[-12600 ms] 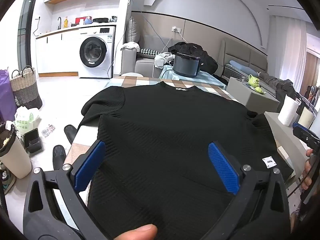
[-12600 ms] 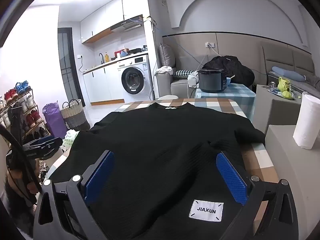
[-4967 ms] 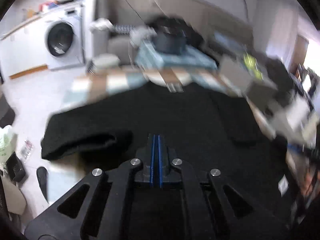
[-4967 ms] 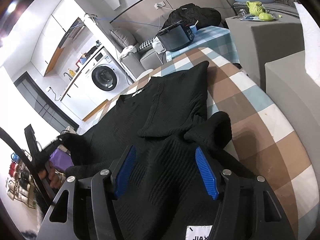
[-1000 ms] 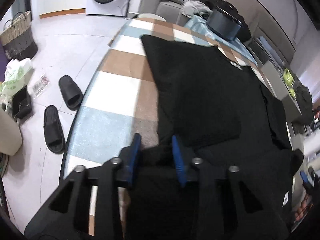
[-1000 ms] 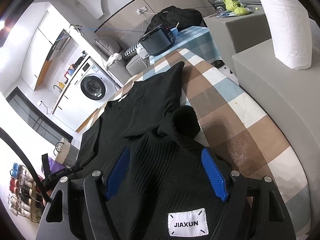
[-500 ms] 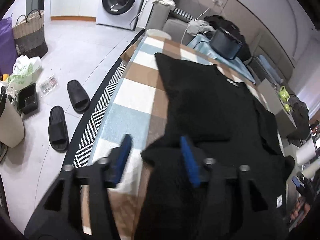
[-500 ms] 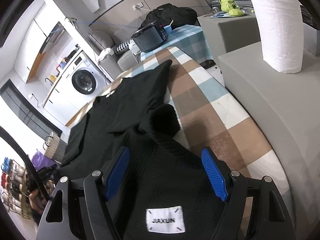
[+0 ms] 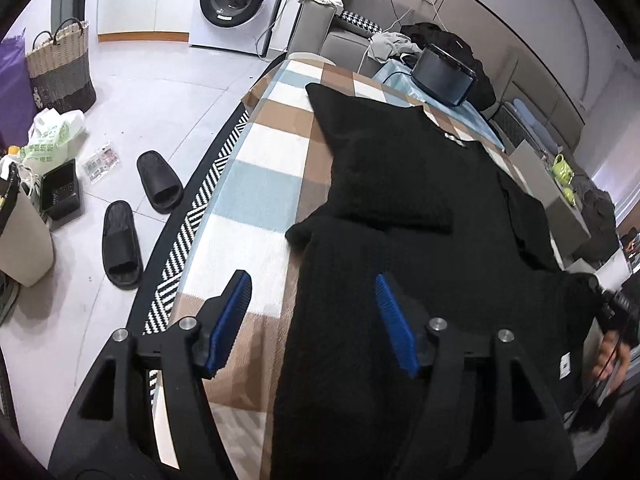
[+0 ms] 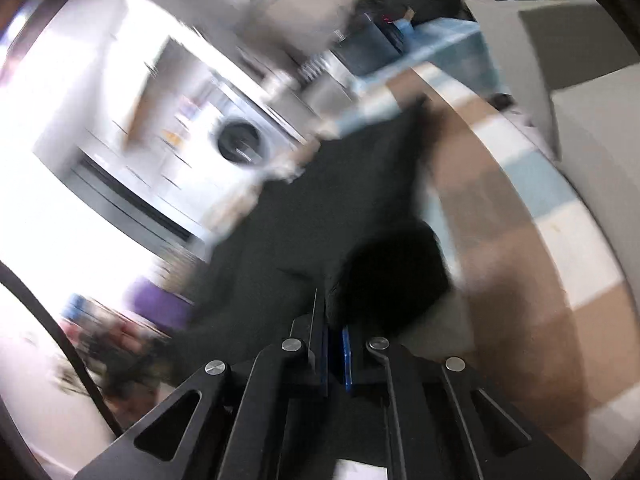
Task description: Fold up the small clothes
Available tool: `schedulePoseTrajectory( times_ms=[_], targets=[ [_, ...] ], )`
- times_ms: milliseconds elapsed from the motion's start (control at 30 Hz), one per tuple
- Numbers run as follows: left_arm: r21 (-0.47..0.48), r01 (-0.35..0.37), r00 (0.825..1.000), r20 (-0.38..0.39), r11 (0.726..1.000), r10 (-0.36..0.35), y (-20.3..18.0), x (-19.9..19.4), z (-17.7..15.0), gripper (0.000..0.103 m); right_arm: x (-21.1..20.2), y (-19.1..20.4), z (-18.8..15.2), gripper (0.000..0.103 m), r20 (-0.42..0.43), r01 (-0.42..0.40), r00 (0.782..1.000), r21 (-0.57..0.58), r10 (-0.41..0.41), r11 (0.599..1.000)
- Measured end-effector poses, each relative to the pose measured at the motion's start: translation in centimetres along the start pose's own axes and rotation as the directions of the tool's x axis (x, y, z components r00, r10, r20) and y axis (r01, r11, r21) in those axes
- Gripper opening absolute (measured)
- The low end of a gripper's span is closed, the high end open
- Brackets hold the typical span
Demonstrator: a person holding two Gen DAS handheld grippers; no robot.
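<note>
A black knit sweater [image 9: 420, 208] lies on the checked tablecloth [image 9: 264, 184], with both sleeves folded in over its body. My left gripper [image 9: 316, 316] is open and empty above the sweater's near left hem edge. In the blurred right wrist view my right gripper [image 10: 334, 356] is shut on the sweater's [image 10: 320, 216] near right hem, beside the bunched right sleeve [image 10: 396, 272].
Two black slippers [image 9: 140, 204] lie on the floor left of the table. A striped rug edge [image 9: 188, 232] runs under it. A black cooker [image 9: 444, 76] stands beyond the far end. Grey cabinets [image 10: 592, 96] stand to the right.
My right gripper has closed on the sweater's hem and is moving fast, blurring its view. My left gripper has opened wider and pulled back a little.
</note>
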State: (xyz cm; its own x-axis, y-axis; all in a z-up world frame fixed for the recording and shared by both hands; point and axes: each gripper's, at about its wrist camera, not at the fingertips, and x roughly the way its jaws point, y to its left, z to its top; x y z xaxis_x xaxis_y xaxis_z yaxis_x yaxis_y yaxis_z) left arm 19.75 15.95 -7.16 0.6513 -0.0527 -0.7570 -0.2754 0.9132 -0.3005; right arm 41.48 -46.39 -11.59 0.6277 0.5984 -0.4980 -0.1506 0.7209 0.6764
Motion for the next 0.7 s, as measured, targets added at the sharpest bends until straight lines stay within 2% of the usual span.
schedulePoseTrajectory(
  times_ms=[33,67,100,200,233,267,333,467,500,567,600,633,667,700],
  targets=[
    [-0.001,0.003,1.000,-0.002,1.000,-0.003,0.1,0.0,-0.2,0.062,-0.3,-0.4,0.3,0.005,0.018,0.045,0.999,0.009,-0.045,0.999],
    [-0.003,0.008,1.000,-0.007,1.000,-0.008,0.3,0.1,-0.2,0.062,-0.3,-1.1,0.6,0.005,0.023,0.128,0.992,0.014,-0.128,0.992],
    [-0.007,0.012,1.000,-0.018,1.000,-0.012,0.3,0.3,-0.3,0.062,-0.1,-1.7,0.7,0.005,0.006,0.169,0.986,0.029,-0.169,0.985],
    [-0.009,0.020,0.999,-0.038,1.000,-0.021,0.4,0.9,-0.4,0.062,0.5,-2.5,0.6,0.009,-0.050,0.224,0.973,0.016,-0.223,0.974],
    [-0.007,0.019,0.999,-0.043,1.000,-0.020,0.3,1.1,-0.5,0.062,0.4,-2.5,0.5,0.015,-0.043,0.246,0.968,0.002,-0.246,0.969],
    [-0.004,0.026,0.998,-0.049,1.000,-0.026,0.2,1.2,-0.6,0.062,0.2,-2.6,0.3,0.027,-0.041,0.262,0.964,-0.006,-0.262,0.965],
    [-0.003,0.040,0.997,-0.062,0.999,-0.041,0.1,1.6,-0.7,0.062,0.0,-2.8,0.0,0.040,-0.053,0.234,0.971,-0.009,-0.234,0.972],
    [0.013,0.046,0.996,-0.075,0.999,-0.045,-0.3,2.4,-0.7,0.061,0.6,-2.9,-0.2,0.041,-0.072,0.232,0.969,-0.046,-0.235,0.972],
    [0.014,0.045,0.996,-0.073,0.999,-0.044,-0.5,2.5,-0.6,0.056,0.9,-2.9,-0.4,0.041,-0.078,0.232,0.969,-0.056,-0.236,0.971],
    [0.016,0.057,0.996,-0.067,0.998,-0.056,-0.6,2.7,-0.7,0.038,1.7,-2.6,-0.4,0.040,-0.095,0.220,0.969,-0.076,-0.226,0.973],
    [0.014,0.069,0.996,-0.057,0.998,-0.068,-0.6,2.7,-0.7,0.024,1.7,-2.2,-0.8,0.038,-0.096,0.211,0.971,-0.089,-0.220,0.973],
    [0.014,0.074,0.996,-0.052,0.997,-0.073,-0.5,2.6,-0.8,0.013,1.8,-1.8,-1.0,0.033,-0.092,0.201,0.973,-0.105,-0.211,0.974],
    [0.013,0.078,0.996,-0.043,0.997,-0.078,-0.5,2.6,-0.8,0.009,1.8,-1.3,-1.1,0.020,-0.077,0.180,0.979,-0.127,-0.191,0.975],
    [0.014,0.080,0.996,-0.033,0.997,-0.079,-0.4,2.5,-0.8,0.005,1.7,-1.0,-1.2,0.013,-0.062,0.169,0.982,-0.140,-0.179,0.976]
  ],
)
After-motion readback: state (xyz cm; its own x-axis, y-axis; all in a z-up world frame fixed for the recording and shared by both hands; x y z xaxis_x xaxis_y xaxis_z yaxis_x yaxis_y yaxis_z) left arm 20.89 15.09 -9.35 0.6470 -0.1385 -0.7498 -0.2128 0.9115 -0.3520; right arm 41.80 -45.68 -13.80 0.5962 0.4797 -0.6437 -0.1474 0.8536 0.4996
